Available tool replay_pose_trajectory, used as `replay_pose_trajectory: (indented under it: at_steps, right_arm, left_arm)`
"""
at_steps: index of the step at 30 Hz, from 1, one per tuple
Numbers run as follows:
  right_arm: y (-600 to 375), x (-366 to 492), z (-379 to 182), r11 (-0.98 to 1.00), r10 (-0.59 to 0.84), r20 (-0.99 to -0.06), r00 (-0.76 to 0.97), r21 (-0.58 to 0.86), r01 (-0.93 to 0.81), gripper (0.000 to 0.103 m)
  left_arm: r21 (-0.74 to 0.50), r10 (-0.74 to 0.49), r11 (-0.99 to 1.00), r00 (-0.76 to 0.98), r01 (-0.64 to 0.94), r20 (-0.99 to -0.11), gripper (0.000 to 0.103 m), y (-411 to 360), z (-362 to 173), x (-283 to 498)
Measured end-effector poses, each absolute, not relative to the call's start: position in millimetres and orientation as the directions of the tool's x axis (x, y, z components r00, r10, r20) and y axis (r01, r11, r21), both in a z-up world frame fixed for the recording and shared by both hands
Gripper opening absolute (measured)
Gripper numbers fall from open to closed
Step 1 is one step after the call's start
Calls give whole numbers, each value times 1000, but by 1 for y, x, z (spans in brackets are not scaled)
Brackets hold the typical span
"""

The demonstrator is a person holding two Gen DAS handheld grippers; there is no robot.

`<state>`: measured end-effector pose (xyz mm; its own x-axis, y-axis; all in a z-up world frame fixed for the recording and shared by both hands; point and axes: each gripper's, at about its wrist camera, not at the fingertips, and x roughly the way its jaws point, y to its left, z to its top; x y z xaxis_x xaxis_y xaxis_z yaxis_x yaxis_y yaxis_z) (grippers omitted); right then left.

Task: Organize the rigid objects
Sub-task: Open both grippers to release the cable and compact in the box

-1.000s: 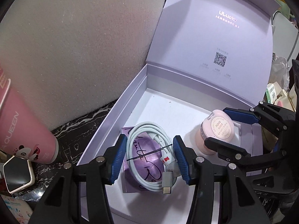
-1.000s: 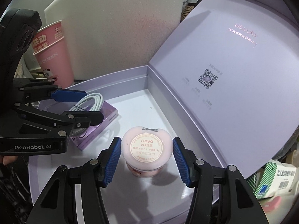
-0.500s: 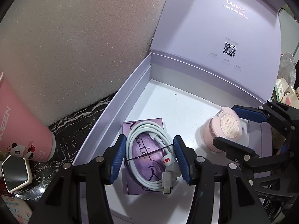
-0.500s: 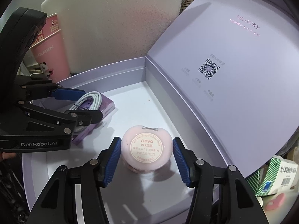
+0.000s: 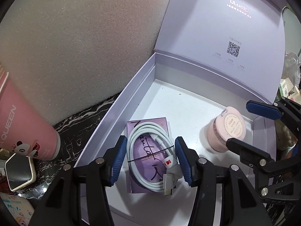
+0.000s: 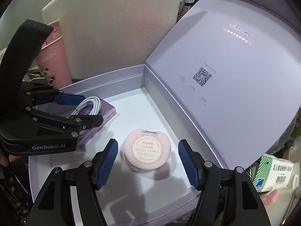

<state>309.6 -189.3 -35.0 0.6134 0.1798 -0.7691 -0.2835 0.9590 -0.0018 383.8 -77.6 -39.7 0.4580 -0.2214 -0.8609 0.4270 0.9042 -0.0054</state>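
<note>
while both grippers hang over the open lilac cardboard gift box (image 6: 105, 75), the relation that matters is between the right gripper (image 6: 147, 161) and the round pale pink plastic jar with a printed label (image 6: 147, 150): the jar sits on the white box floor directly between the blue ribbed pads (image 6: 107, 160), nearer the camera than the fingertips, with a clear gap on each side. its jaws have just been opening and now stand fairly wide, gripping nothing; the jar looks set down and released, so i judge the next move on this side is a straight pull back and up.

the left gripper (image 5: 149, 160) straddles the coiled white charging cable (image 5: 150, 158), which lies on the flat purple carton with black handwriting (image 5: 147, 131), near the box's left wall. the carton's long axis runs away from the camera, along the fingers; the cable's metal plug points toward the camera. the left pads flank the coil closely at a moderate opening; the right pad seems to touch the cable by its label, but i cannot tell whether it is truly pinched.

jar and carton lie well apart, and the two grippers are near each other, so a sideways swing could clash. the upright box lid (image 5: 225, 37) stands behind both, a grey foam sheet (image 5: 75, 47) leans beside the box, and a pink paper cup (image 5: 22, 128) stands outside to the left.
</note>
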Motion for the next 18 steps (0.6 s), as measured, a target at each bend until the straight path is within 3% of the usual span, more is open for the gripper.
replay_pose_trajectory:
  at_steps: [6,8,18]
  right_arm:
    - [-196,304,-29,962,175,-765,620,-2,-273,67]
    - [-199,299,-28,963,171,-764,623,-4,-268,67]
    - [-205,294,-18,969,161,-751,640,-3,-248,67]
  left_arm:
    - [16,-202,910,475,414,-856,52,-78,-38,382]
    - [18,-199,911,478,412,-856,60,-80,-37,382]
    - [27,-203,909,499,415,-843,60,-81,-22,369]
